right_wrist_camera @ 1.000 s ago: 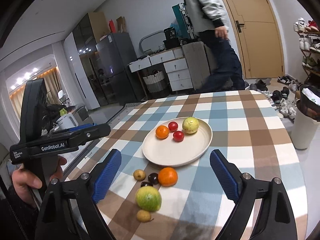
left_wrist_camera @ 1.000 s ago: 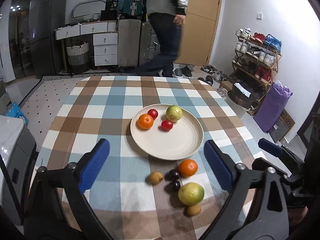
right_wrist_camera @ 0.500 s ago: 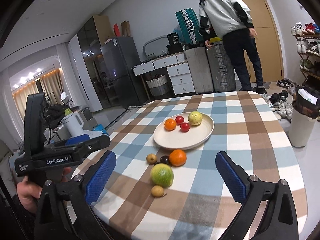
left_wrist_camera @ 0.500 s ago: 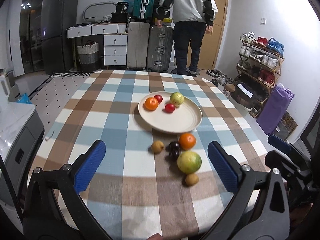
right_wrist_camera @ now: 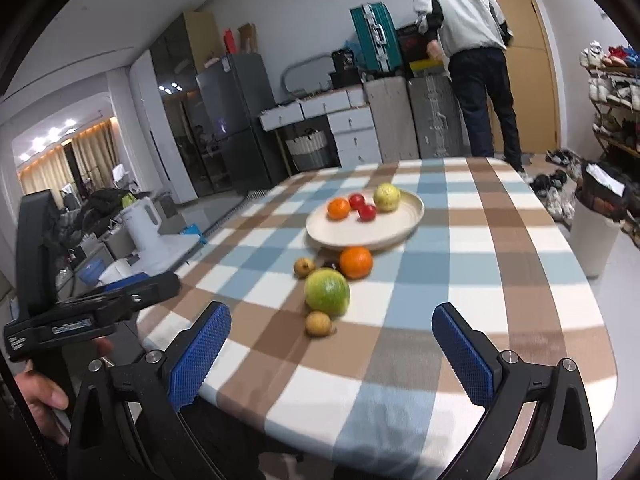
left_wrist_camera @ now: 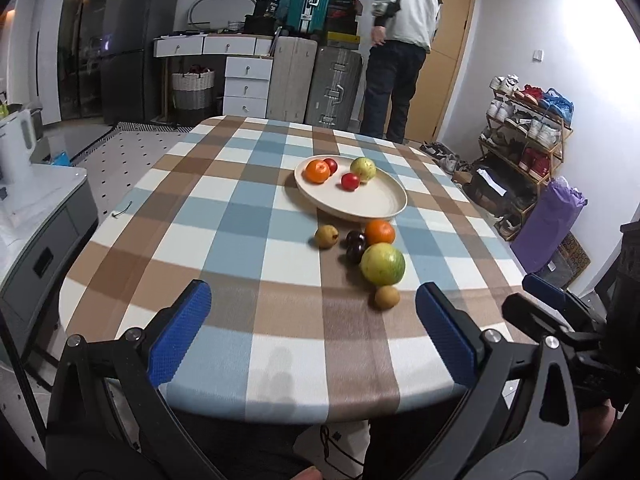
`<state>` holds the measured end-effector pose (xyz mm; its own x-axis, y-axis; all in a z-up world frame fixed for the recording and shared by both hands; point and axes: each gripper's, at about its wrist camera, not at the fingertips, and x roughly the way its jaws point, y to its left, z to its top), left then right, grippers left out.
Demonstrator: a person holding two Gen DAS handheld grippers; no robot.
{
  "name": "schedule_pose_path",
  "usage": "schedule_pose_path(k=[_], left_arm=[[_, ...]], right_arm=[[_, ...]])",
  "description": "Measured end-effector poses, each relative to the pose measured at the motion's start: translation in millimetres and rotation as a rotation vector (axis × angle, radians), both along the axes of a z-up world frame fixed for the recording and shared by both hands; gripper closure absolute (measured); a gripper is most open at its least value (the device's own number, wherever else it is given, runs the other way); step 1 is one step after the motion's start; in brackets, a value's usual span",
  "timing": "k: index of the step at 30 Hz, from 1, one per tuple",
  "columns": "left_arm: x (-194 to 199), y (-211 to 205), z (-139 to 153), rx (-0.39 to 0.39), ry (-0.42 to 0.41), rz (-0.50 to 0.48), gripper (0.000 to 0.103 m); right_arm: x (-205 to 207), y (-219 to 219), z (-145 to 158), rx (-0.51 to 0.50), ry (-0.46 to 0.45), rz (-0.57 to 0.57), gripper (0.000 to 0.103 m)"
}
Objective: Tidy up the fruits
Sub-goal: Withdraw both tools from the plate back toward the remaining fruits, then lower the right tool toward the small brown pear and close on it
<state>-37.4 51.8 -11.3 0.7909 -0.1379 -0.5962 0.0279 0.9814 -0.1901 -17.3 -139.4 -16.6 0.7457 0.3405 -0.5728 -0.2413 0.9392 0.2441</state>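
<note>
A cream plate on the checked table holds an orange, two red fruits and a yellow-green fruit. In front of it lie an orange, two dark plums, a large green fruit and two small brown fruits. My left gripper is open and empty over the table's near edge. My right gripper is open and empty, also at the near edge.
A person stands by the door beyond the table. Suitcases and drawers line the back wall. A shoe rack is at the right, a white bin by the table, a white cabinet with a kettle at the left.
Both grippers have pulled back from the plate toward the table's near edge, so the fruit looks farther away. The person in the background has turned toward the door.
</note>
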Motion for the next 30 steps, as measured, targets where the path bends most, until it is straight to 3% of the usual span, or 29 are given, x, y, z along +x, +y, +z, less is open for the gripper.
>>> schedule_pose_path(k=[10, 26, 30], left_arm=[[-16, 7, -20, -0.015, 0.013, 0.023, 0.001], [-1, 12, -53, -0.027, 0.083, 0.024, 0.001], [5, 15, -60, -0.037, 0.103, 0.023, 0.001]], right_arm=[[-4, 10, -27, -0.098, 0.048, 0.004, 0.0], [54, 40, -72, -0.056, 0.128, 0.078, 0.001], [66, 45, -79, -0.036, 0.134, 0.092, 0.01]])
